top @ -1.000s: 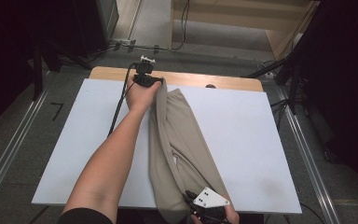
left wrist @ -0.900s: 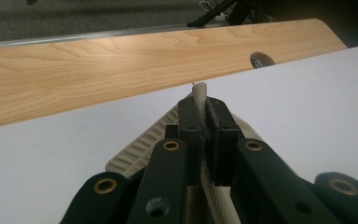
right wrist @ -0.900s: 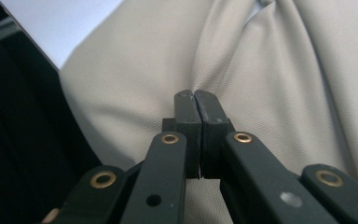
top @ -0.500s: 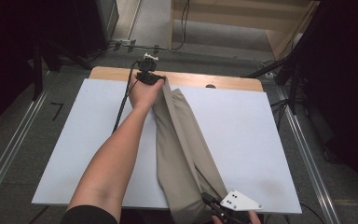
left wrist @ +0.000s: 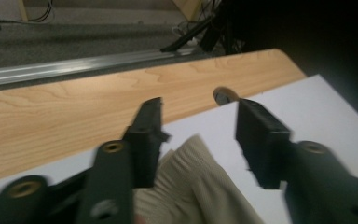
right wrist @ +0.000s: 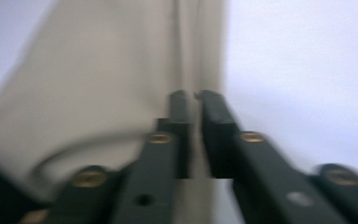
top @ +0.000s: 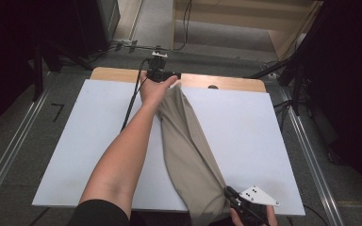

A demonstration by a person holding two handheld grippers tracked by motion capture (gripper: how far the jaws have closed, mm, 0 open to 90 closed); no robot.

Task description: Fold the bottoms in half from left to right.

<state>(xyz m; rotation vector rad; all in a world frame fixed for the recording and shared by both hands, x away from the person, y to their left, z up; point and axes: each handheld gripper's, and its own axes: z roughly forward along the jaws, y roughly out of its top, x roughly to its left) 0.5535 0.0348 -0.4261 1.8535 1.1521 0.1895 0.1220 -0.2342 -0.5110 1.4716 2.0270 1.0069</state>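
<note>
Beige cloth, one folded garment [top: 188, 155], lies in a long narrow band on the white sheet [top: 264, 141] that covers the bench. Its long axis runs from the far edge of the sheet, near the middle, down to the near edge at the person's right, so it slants across the high view; the far end is narrow and the near end hangs a little past the sheet's edge. In the left gripper view the far end shows a ribbed hem [left wrist: 191, 172] that points toward the strip of bare wood [left wrist: 74, 112] at the back of the bench. One left gripper [top: 162, 75] sits at that far end with the person's bare forearm [top: 122, 155] stretched along the garment's left side. Its jaws have just been opening and now stand well apart: the hem lies between them, close beside the left jaw, while the right jaw is clear of it, so nothing is pinched. One right gripper [top: 238, 202], with its grey three-cornered plate [top: 259, 195], is at the garment's near end. In the right gripper view its two jaws have just been opening and stand with only a narrow slit between them, a seam of the cloth [right wrist: 186, 56] running on beyond them; whether any fabric is still caught in that slit I cannot tell, as the picture is blurred. One small round hole [top: 212, 87] marks the wooden strip, well apart from the cloth.
</note>
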